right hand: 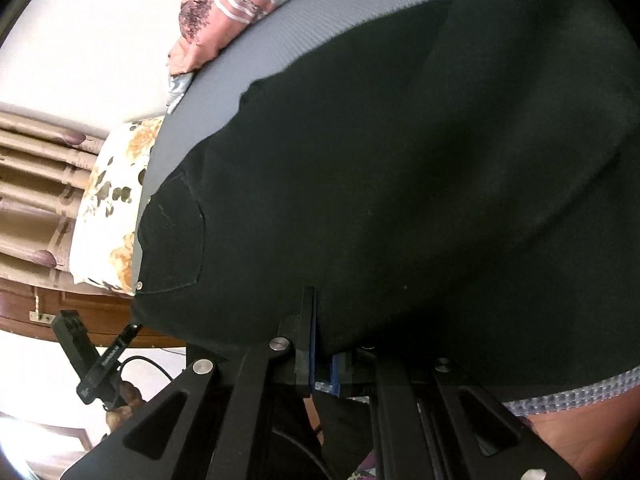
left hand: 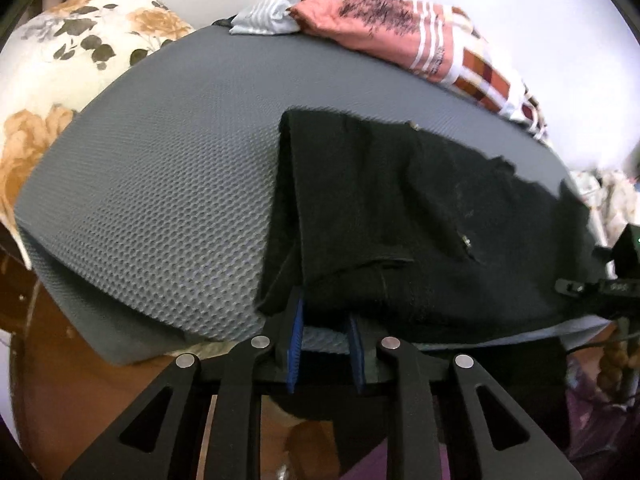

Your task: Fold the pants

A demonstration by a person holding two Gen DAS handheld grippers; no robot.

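Black pants point(left hand: 420, 216) lie on a grey textured mat point(left hand: 160, 184), partly doubled over, with the near edge hanging off the mat's front. My left gripper point(left hand: 325, 320) stands at that near edge, its blue-padded jaws a little apart with the black cloth's edge at the tips. In the right wrist view the pants point(right hand: 400, 160) fill most of the picture, a back pocket point(right hand: 172, 236) at the left. My right gripper point(right hand: 320, 320) is shut on the pants' near edge. The other gripper point(right hand: 100, 364) shows at lower left.
A floral pillow point(left hand: 60, 64) lies at the mat's far left. A pink and checked heap of clothes point(left hand: 400, 36) sits at the mat's back edge. Brown wooden furniture point(left hand: 60, 380) lies below the mat's front. A white wall stands behind.
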